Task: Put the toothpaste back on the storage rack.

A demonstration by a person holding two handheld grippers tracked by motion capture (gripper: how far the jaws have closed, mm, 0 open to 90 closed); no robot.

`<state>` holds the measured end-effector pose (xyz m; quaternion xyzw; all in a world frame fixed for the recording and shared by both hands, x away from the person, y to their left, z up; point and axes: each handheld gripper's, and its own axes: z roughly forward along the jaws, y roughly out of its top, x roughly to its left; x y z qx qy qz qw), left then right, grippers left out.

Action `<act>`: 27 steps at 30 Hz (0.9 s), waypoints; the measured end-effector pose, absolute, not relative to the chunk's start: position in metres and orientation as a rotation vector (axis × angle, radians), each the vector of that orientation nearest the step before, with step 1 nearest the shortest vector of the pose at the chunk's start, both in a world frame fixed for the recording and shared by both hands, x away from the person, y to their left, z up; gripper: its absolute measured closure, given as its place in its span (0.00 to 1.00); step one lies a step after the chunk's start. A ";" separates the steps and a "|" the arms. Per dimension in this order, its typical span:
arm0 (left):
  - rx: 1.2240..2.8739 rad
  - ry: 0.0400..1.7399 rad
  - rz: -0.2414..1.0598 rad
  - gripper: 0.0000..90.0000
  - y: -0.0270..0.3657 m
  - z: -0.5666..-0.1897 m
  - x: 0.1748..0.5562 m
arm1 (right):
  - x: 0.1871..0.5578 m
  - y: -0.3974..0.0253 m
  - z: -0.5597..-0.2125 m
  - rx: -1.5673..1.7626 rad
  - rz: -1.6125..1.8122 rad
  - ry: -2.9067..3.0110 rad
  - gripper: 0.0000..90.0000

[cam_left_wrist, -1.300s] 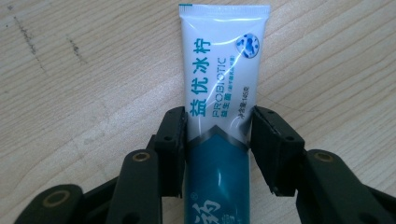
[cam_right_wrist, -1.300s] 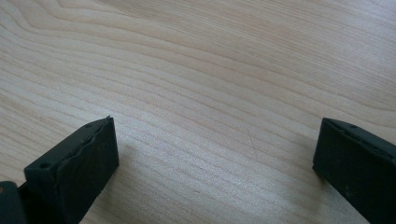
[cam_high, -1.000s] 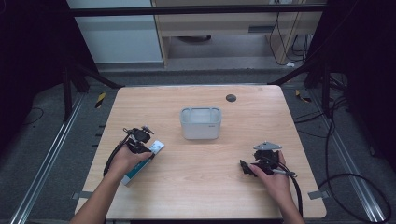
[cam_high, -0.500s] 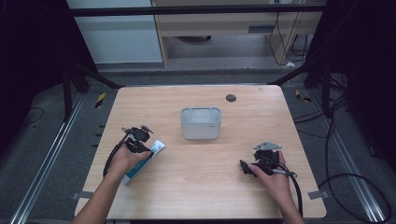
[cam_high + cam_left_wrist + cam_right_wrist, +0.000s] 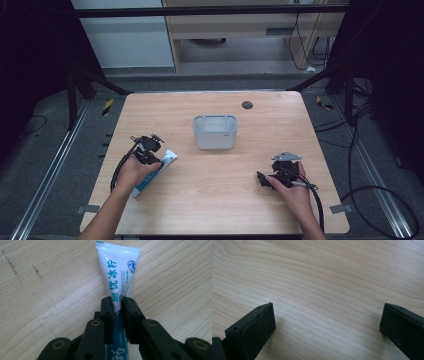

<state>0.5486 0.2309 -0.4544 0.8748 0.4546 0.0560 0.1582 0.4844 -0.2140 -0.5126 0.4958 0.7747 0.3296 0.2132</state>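
Pale wooden table (image 5: 215, 200) ringed by dark floor and cables. At lower left, left gripper (image 5: 117, 305) clamped on a white-and-blue tube (image 5: 120, 272) lying flat; could squirt or slide free under a hard pinch. Toward centre, grey bin (image 5: 215, 131); at lower right, right gripper (image 5: 261, 177), jaws wide apart over bare wood.

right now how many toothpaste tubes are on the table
1. The toothpaste tube lies at the table's left side, pinched between the left gripper's fingers. The grey bin's inside isn't fully visible.
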 end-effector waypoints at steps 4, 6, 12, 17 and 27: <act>2.506 1.297 0.159 0.88 0.231 -0.453 0.548 | 0.484 -0.214 -0.513 1.376 0.915 2.150 0.00; 2.509 1.294 0.161 0.88 0.230 -0.453 0.548 | 0.484 -0.214 -0.513 1.377 0.915 2.150 0.00; 2.523 1.281 0.173 0.89 0.230 -0.452 0.548 | 0.484 -0.214 -0.513 1.376 0.915 2.150 0.00; 2.532 1.278 0.186 0.89 0.228 -0.451 0.546 | 0.484 -0.214 -0.513 1.377 0.915 2.150 0.00; 2.525 1.279 0.204 0.90 0.232 -0.446 0.543 | 0.484 -0.214 -0.513 1.376 0.915 2.150 0.00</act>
